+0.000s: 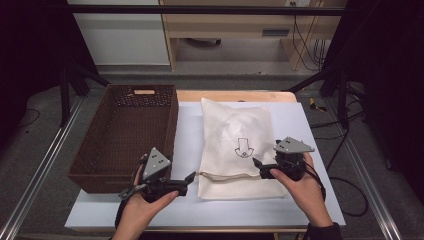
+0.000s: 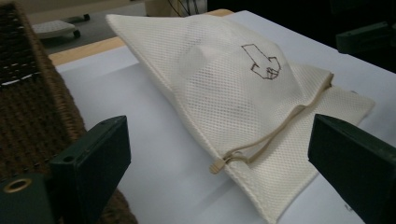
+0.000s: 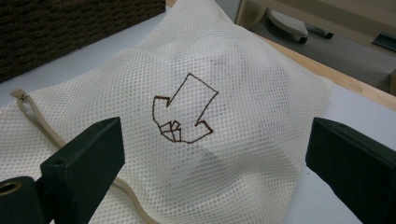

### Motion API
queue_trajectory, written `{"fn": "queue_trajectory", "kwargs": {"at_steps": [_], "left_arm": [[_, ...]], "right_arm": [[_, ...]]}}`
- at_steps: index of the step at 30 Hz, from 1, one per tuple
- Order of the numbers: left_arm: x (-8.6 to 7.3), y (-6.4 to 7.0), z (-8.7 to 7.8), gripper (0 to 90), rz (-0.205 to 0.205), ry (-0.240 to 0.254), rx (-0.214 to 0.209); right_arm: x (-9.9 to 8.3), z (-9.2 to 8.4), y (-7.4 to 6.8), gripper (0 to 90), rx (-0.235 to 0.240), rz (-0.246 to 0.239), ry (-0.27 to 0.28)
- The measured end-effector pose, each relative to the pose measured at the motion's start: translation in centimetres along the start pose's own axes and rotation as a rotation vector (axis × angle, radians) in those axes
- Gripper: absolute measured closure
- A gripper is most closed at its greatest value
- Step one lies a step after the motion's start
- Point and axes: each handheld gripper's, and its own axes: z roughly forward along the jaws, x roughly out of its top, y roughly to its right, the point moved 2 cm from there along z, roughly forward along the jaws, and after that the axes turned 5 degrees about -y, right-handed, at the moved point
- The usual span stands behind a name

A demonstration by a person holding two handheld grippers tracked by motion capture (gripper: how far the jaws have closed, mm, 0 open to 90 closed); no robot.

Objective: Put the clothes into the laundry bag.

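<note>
A cream mesh bag [image 1: 235, 145] with a brown arrow-like drawing [image 1: 244, 148] lies on the white table top [image 1: 187, 130], bulging over something inside. Its tan drawstring [image 1: 227, 175] runs along the near hem. My left gripper [image 1: 190, 178] is open just left of the bag's near left corner, and the drawstring end [image 2: 217, 164] lies between its jaws. My right gripper [image 1: 259, 164] is open at the bag's near right side, its jaws either side of the drawing [image 3: 184, 113] on the bag [image 3: 243, 93]. The left gripper view has the bag [image 2: 233, 88] stretching away to the right.
A dark brown woven basket [image 1: 127, 132] with a handle slot stands left of the bag, close to my left hand; its wall [image 2: 32, 107] fills the left of the left gripper view. Black frame bars and cables flank the table. A wooden edge [image 1: 235, 95] runs along the back.
</note>
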Motion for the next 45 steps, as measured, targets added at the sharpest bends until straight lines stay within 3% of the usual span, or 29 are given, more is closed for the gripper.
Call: {"fn": "queue_trajectory", "kwargs": {"at_steps": [13, 19, 45], "left_arm": [[0.1, -4.3, -2.4, 7.2, -0.073, 0.051, 0.077], [-0.3, -6.4, -3.2, 6.5, -0.098, 0.044, 0.122], [-1.2, -11.3, -6.1, 5.2, -0.165, 0.067, 0.215]], "right_arm": [[-0.3, -0.8, 1.5, 5.5, -0.040, 0.046, 0.014], [-0.6, -1.0, 2.3, 5.9, -0.057, 0.064, 0.018], [-3.0, -2.4, 6.8, 5.7, -0.143, 0.183, 0.020]]}}
